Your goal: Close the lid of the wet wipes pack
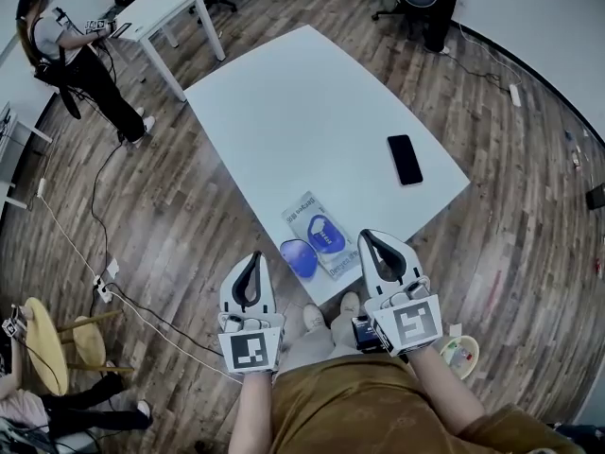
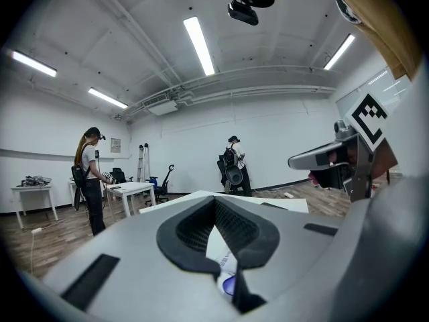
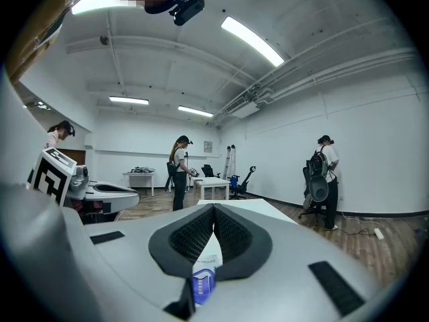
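Head view: the wet wipes pack (image 1: 321,218) lies at the near edge of the white table (image 1: 312,112). Its blue lid (image 1: 297,257) is flipped open to the pack's left, right at the table edge. A smartphone (image 1: 405,159) lies well apart, toward the far right corner. The left gripper (image 1: 253,256) hangs just beside the open lid and the right gripper (image 1: 365,235) just beside the pack's other side. Neither touches it.

Left gripper view: the jaws are closed tip to tip on nothing. The pack (image 2: 221,255) shows below through the gap behind the tips.

Right gripper view: the jaws are likewise pressed together and empty, with the pack (image 3: 206,259) beneath them.

The closing step looks not yet begun. The next move probably calls for the left gripper to nudge the lid over onto the pack and press it down while the right steadies the pack.
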